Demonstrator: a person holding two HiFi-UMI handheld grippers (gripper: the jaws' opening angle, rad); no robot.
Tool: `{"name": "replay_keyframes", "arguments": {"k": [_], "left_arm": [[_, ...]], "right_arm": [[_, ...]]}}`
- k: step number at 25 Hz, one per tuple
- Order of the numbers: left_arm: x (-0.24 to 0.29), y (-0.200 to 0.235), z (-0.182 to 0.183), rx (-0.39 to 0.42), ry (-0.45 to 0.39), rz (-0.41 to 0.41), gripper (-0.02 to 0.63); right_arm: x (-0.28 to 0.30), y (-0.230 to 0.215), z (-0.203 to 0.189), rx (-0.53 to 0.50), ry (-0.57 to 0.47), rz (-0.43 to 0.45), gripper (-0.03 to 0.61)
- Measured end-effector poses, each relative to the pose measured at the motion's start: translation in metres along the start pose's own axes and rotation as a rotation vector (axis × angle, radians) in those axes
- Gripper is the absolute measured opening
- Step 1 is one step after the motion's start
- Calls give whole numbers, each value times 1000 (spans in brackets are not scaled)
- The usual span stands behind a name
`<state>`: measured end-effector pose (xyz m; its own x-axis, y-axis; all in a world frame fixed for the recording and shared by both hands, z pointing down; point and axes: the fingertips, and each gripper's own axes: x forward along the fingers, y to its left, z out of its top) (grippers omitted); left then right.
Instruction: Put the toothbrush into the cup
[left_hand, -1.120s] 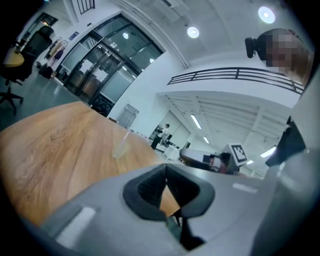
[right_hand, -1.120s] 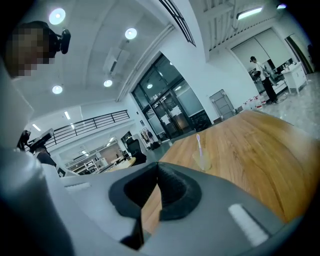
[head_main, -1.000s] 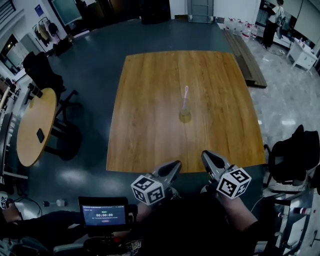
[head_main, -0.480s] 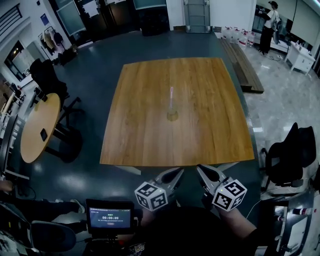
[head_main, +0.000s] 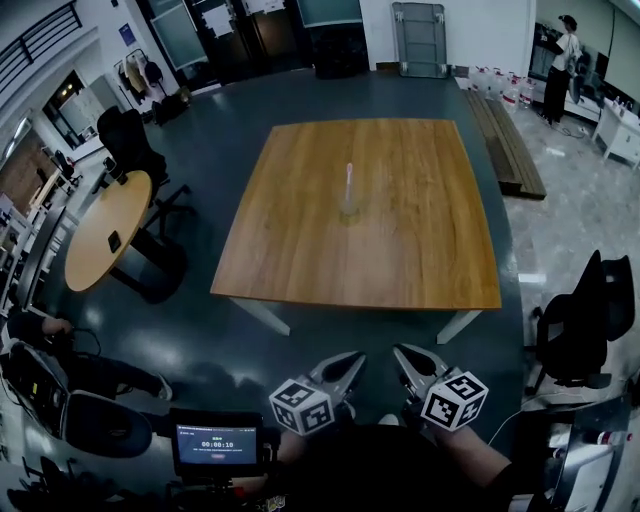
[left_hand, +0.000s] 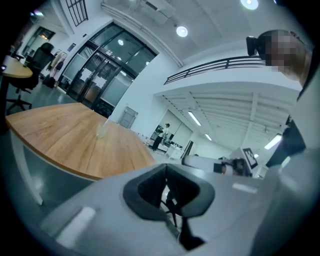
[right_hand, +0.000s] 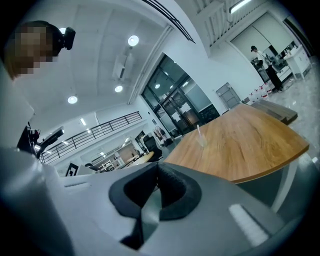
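A square wooden counter (head_main: 400, 250) stands on the dark floor (head_main: 230, 340). One small clear cup (head_main: 347, 210) sits upright on it, well in from every edge. A pale toothbrush (head_main: 348, 180) stands in the cup.

1 square wooden table (head_main: 420, 250) carries 1 clear cup (head_main: 348, 211) and 1 toothbrush (head_main: 348, 180). There are 2 tools at the bottom of the head view, the left tool (head_main: 352, 360) and the right tool (head_main: 400, 353), each with 1 marker cube. 1 round table (head_main: 125, 200) bears 1 dark phone (head_main: 114, 241). 1 small screen (head_main: 217, 438) shows below. 3 office chairs can be made out: 1 behind the round table (head_main: 125, 138), 1 at the right (head_main: 585, 320), 1 at the lower left (head_main: 100, 425). 1 person (head_main: 567, 50) stands far off.
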<state>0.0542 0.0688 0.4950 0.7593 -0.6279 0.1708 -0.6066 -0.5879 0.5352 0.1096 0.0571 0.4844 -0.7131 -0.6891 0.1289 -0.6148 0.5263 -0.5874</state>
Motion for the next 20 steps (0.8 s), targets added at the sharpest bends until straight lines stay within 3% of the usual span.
{"name": "replay_keyframes", "arguments": {"k": [6, 20], "left_arm": [[-16, -7, 0, 8, -14, 21, 3], [-50, 20, 22, 37, -14, -36, 3]], "right_arm": [[-3, 17, -3, -2, -1, 30, 6], [35, 57, -14, -15, -33, -1, 6]]}}
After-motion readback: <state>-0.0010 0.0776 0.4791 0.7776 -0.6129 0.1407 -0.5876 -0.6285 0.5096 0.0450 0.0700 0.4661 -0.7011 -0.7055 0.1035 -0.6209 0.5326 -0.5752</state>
